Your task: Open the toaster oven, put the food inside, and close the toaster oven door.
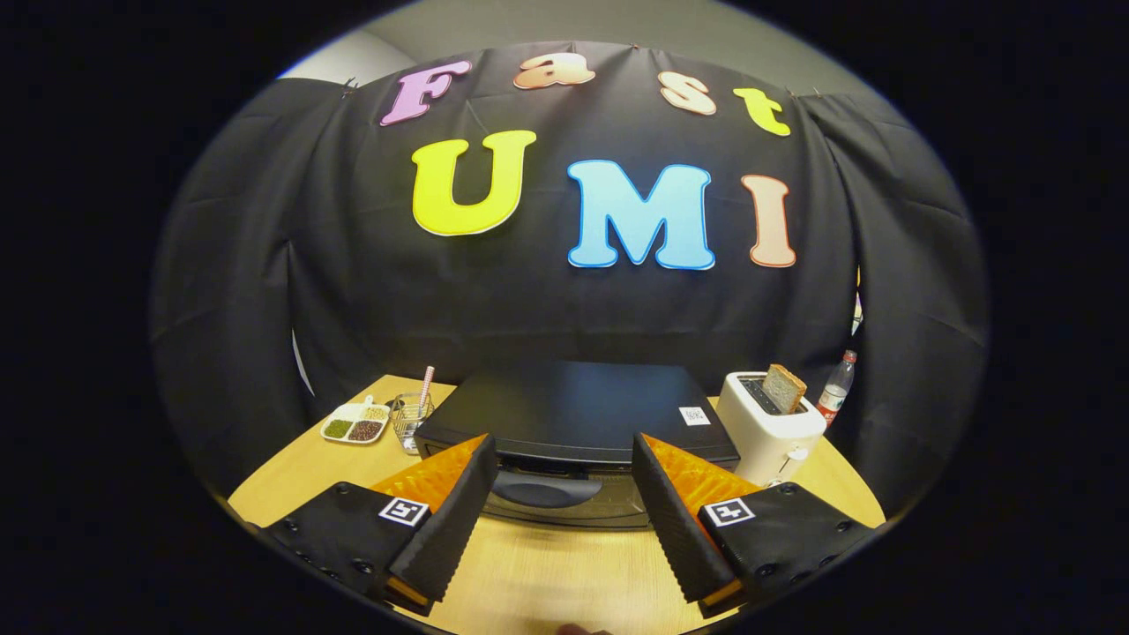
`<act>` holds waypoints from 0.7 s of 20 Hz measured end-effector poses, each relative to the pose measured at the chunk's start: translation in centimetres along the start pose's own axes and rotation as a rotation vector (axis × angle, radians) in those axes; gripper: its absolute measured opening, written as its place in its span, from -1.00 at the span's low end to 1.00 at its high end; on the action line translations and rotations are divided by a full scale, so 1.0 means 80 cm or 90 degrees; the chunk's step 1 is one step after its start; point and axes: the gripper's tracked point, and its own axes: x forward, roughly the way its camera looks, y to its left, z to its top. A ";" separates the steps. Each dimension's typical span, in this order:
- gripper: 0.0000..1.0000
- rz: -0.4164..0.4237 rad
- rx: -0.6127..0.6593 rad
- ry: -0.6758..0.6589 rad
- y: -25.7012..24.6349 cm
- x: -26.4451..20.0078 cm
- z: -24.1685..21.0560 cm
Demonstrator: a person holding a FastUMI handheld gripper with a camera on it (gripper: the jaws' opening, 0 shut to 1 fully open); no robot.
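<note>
Your toaster oven [578,432] sits at the middle of the counter [547,573], toward its back edge, door shut, its handle [540,488] just ahead of your claw [564,467], whose fingers stand wide apart, holding nothing. Come in too high and you may slip off the handle or shove the oven back. The glass [410,419] and seed tray [356,423] crowd its left, the white toaster [769,423] with bread [783,388] its right. Open counter lies along the front edge for the door.

Bare table [547,573] lies open between the spread claw [562,463] fingers up to the shut toaster oven [573,414], which is hemmed by a glass [411,420] and tray [356,422] on one side, a toaster [769,428] on the other.
</note>
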 end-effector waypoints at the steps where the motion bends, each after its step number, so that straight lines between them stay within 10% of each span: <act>1: 0.95 0.001 -0.009 0.003 0.000 0.009 -0.004; 14: 0.95 -0.012 0.015 0.062 0.016 0.096 -0.062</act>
